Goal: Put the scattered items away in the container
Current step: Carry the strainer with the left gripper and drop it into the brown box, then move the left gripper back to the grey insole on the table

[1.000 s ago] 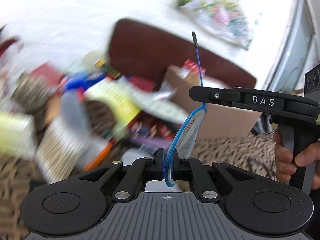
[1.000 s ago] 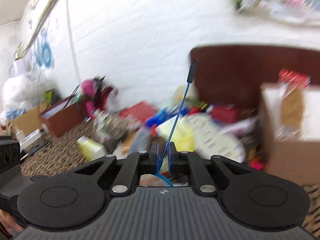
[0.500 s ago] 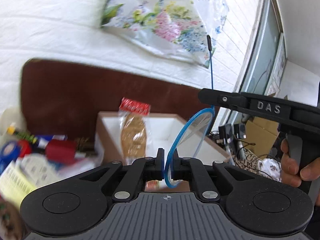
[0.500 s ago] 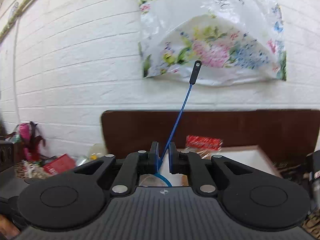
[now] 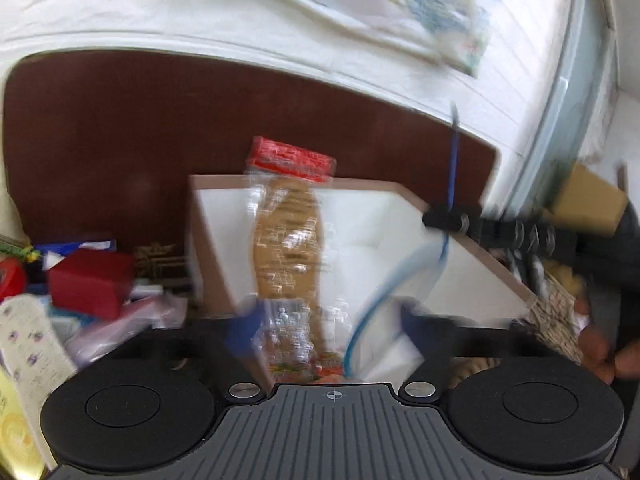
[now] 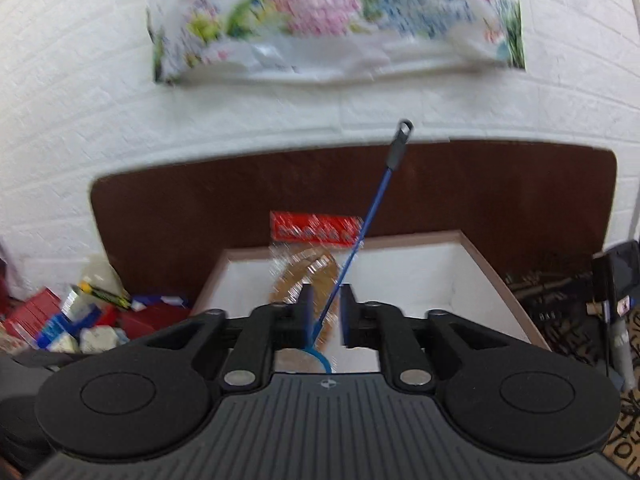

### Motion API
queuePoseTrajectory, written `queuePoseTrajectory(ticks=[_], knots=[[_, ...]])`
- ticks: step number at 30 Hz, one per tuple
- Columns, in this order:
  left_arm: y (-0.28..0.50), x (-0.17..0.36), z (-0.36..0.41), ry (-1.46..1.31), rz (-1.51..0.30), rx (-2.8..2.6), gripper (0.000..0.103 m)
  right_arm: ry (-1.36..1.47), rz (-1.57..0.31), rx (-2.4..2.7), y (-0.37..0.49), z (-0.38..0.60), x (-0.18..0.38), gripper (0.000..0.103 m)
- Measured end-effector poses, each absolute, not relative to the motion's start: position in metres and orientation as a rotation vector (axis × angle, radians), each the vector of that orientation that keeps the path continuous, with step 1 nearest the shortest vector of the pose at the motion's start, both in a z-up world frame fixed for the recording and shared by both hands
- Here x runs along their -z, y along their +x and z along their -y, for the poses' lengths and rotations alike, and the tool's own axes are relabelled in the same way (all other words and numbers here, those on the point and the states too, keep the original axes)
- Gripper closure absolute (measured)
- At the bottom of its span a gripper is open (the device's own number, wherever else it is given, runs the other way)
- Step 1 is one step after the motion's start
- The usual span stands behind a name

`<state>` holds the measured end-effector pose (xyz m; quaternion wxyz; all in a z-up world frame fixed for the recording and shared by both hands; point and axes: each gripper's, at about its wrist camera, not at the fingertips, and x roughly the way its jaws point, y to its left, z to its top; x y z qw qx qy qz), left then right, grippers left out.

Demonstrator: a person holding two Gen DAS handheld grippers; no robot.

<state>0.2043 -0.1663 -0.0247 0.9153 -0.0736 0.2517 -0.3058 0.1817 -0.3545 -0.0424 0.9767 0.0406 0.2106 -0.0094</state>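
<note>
A small blue-rimmed racket with a thin blue handle (image 6: pixel 362 246) hangs over the open cardboard box (image 5: pixel 372 216). In the left wrist view its hoop (image 5: pixel 384 300) sits between the wide-apart fingers of my left gripper (image 5: pixel 328 326), which is open. My right gripper (image 6: pixel 326 312) has its jaws parted around the handle base; in the left wrist view it (image 5: pixel 450 216) is at the right above the box. A clear packet of biscuits with a red top (image 5: pixel 290 240) stands in the box; it also shows in the right wrist view (image 6: pixel 312 256).
A heap of scattered items lies left of the box: a red box (image 5: pixel 90 282), blue packets and printed pouches (image 5: pixel 28 340). A dark brown board (image 6: pixel 500 196) stands behind the box against the white brick wall. A floral bag (image 6: pixel 332 20) hangs above.
My left gripper has opened and let go of the racket hoop. My right gripper's jaws have parted around the handle. Both views have dropped toward the box.
</note>
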Motion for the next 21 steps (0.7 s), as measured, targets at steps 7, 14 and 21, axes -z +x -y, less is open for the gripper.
queuePoseTrajectory(ticks=[7,14,21], knots=[[0.199,0.023,0.152,-0.150,-0.473,0.560,0.000,0.040,-0.432,0.067,0.179,0.350,0.064,0.017],[0.192,0.022,0.141,-0.169,-0.510,0.558,0.000,0.024,-0.450,0.042,0.171,0.335,0.064,0.008],[0.161,0.003,0.113,-0.182,-0.503,0.603,0.000,0.026,-0.409,-0.006,0.140,0.320,0.047,0.004]])
